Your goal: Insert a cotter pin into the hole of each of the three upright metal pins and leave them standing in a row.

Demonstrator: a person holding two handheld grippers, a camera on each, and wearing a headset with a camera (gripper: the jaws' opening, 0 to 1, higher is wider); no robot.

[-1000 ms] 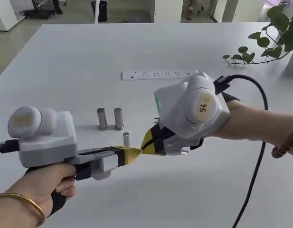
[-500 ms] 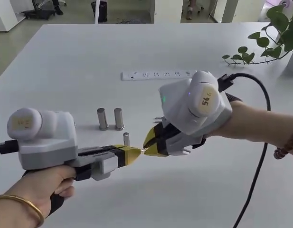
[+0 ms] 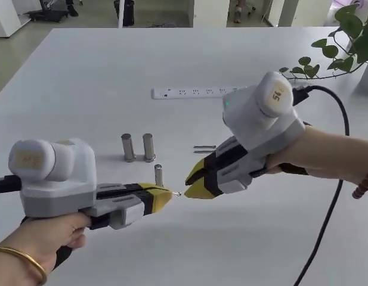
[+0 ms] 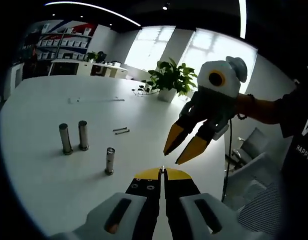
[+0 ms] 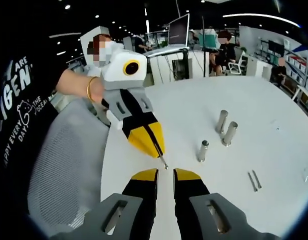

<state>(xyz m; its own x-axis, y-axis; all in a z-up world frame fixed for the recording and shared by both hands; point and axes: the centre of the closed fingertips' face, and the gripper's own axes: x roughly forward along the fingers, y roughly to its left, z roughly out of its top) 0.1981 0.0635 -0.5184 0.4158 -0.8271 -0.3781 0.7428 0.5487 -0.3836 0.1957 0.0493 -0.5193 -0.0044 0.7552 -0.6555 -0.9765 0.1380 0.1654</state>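
Table (image 3: 82, 77) holds metal pins (image 3: 128, 148), cotter pins (image 3: 204, 148), power strip (image 3: 198, 93).

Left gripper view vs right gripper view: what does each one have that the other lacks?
Left gripper view: potted plant, right gripper seen from the front, tongs open. Right gripper view: left gripper from the front, tongs shut on a cotter pin, bracelet, monitor. Both: three upright metal pins, two loose cotter pins, white table.

Upright metal pins (image 3: 148, 148), flat cotter pins (image 3: 204, 149)
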